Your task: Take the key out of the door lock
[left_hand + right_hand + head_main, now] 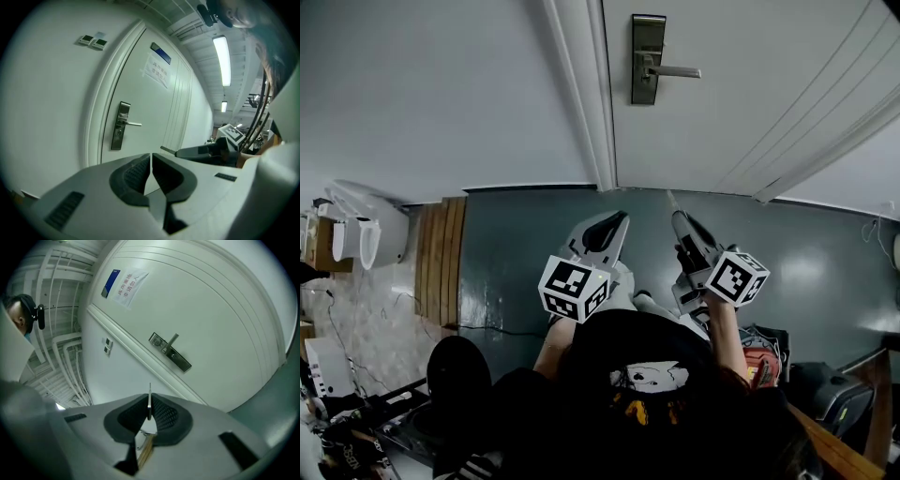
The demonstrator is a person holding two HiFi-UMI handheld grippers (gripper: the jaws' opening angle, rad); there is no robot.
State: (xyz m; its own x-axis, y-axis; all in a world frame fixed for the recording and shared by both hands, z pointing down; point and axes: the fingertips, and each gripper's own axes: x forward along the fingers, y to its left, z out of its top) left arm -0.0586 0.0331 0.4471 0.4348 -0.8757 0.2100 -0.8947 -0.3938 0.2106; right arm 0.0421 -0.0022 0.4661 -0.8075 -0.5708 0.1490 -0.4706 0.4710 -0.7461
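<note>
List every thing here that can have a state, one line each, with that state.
Door: closed.
Door handle: level, not pressed down.
Key: out of the lock, clamped in the right gripper.
Right gripper: shut on the key.
Left gripper: shut, nothing between its jaws.
Ceiling light: on.

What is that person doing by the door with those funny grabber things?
A person stands facing a white door with a gripper in each hand. The right gripper is shut on a thin key and is held away from the door, so the key is already out of the lock. The left gripper is shut with nothing in it. Neither gripper touches the door.
</note>
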